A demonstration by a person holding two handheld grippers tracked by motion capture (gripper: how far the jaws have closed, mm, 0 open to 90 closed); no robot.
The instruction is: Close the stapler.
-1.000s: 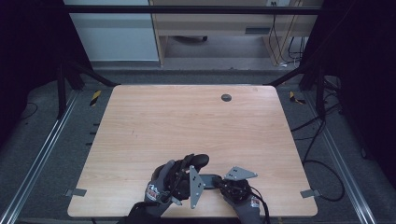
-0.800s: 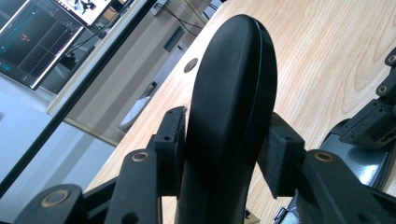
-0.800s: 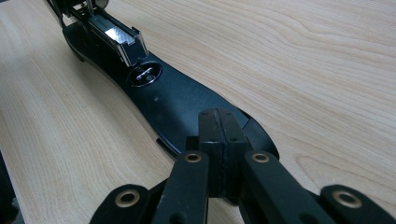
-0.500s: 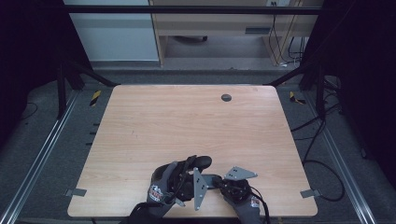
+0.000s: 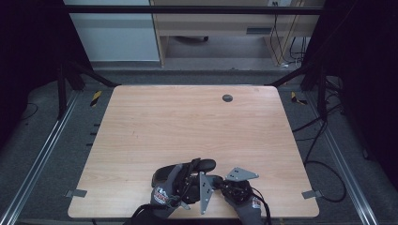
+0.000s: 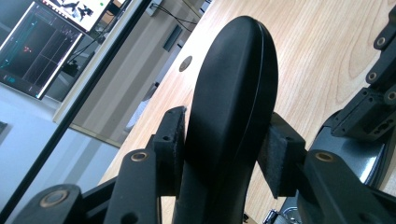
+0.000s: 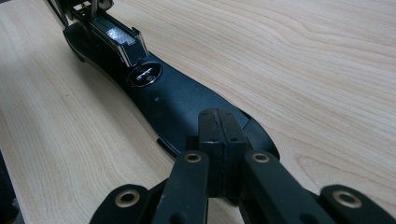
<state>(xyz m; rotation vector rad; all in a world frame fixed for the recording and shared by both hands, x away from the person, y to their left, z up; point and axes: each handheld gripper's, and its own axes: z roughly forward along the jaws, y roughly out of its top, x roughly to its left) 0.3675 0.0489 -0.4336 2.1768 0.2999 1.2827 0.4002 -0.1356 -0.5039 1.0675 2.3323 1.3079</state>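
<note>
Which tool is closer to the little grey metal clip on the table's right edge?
Right. The right tool sits left of the small grey metal clip; the left tool is farther left.

A lab: framed wooden table (image 5: pixel 187 122), cables (image 5: pixel 319 140), monitor (image 6: pixel 42 37).

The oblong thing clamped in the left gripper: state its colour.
Plain black, smooth and slightly glossy, the oblong thing shows best in the left gripper view.
</note>
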